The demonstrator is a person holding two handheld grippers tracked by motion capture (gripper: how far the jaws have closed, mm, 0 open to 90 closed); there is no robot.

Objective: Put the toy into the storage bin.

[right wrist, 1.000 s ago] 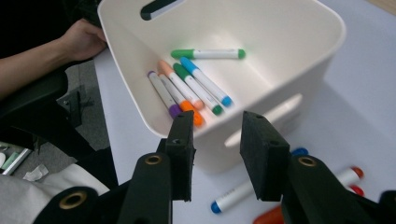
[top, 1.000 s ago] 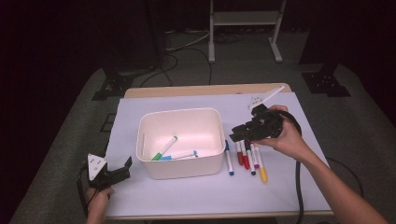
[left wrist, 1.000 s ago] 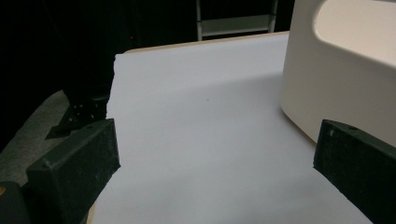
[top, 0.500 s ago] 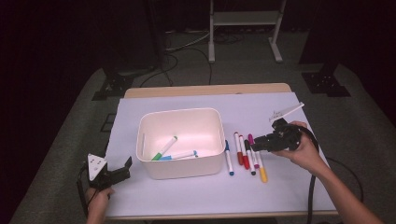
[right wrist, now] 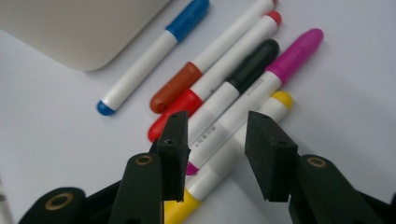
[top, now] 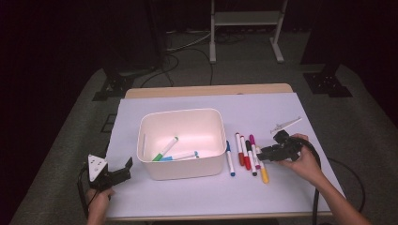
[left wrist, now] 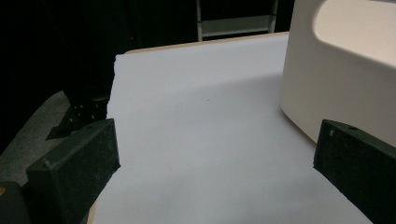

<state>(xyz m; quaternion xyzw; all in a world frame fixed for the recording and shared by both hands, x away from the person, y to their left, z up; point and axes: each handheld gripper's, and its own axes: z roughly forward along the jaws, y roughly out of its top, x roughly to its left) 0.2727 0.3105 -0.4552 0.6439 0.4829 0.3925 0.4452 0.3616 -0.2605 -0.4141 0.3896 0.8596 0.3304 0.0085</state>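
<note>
- Down at the table's right side, my right gripper (top: 268,153) sits low over the row of markers, jaws parted and just been opening, nothing pinched; in the right gripper view (right wrist: 215,154) the magenta marker (right wrist: 261,79) and yellow marker (right wrist: 233,158) run up between the jaws, untouched.
- Yellow marker's lower end is hidden under my jaw; can't tell if the pads graze it.
- Black marker (right wrist: 233,84), red marker (right wrist: 187,100), brown marker (right wrist: 175,86) lie packed side by side; blue marker (right wrist: 149,53) lies apart, nearer the bin (top: 180,143).
- Bin corner cut off at the frame top.
- My left gripper (top: 123,169) rests spread wide at the near left edge, empty; bin wall (left wrist: 345,70) just to its right.
- Green marker (top: 165,148) and a light-blue one (top: 178,156) lie inside the bin.
- Open white mat (top: 263,110) behind the markers; table edge close behind my right hand (top: 302,161).
</note>
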